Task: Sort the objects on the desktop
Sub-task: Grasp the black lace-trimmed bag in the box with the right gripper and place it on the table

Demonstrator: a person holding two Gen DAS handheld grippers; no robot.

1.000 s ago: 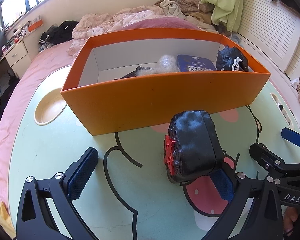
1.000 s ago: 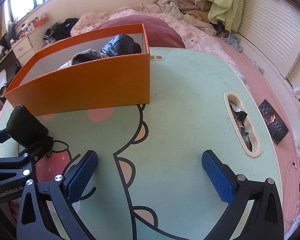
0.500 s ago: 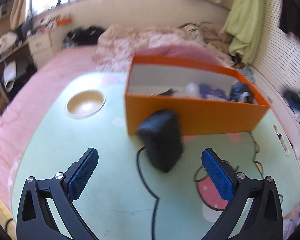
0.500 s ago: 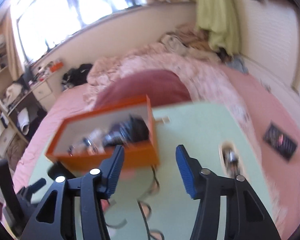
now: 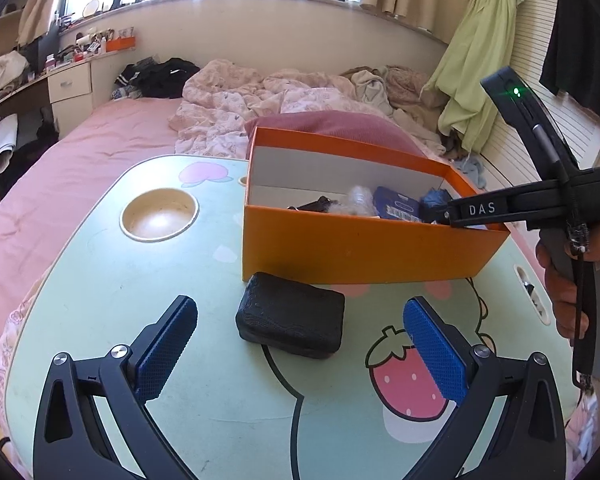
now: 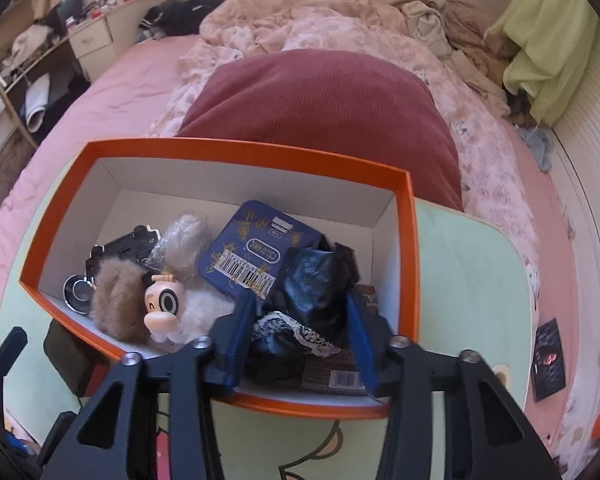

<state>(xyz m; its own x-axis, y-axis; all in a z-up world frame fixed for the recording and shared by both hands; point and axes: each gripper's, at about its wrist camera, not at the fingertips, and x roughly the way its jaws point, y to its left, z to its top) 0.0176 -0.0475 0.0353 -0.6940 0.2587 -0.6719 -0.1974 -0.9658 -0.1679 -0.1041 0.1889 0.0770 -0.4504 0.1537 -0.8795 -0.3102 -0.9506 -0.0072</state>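
Note:
A black padded pouch (image 5: 290, 326) lies flat on the green table (image 5: 140, 280), just in front of the orange box (image 5: 352, 252). My left gripper (image 5: 300, 306) stands open around it, with both blue pads clear of it. My right gripper (image 6: 300, 300) hangs over the near right corner of the orange box (image 6: 244, 152), and its jaws are closing to a narrow gap. A shiny black bag (image 6: 312, 284) and a lace-edged item show between the fingers; I cannot tell whether the pads touch them. In the left wrist view the right gripper (image 5: 440, 212) dips over the box's near wall.
The box also holds a blue tin (image 6: 256, 248), a plush toy (image 6: 160, 308) and several small items. The table has a round cup recess (image 5: 160, 214) and a slot (image 5: 530, 292) at its right edge. A red pillow (image 6: 320, 108) and the bed lie behind.
The pouch stood against my left gripper's right finger; now it lies flat, free between the open fingers. My right gripper swung from the bare table to above the box, its jaws narrowing.

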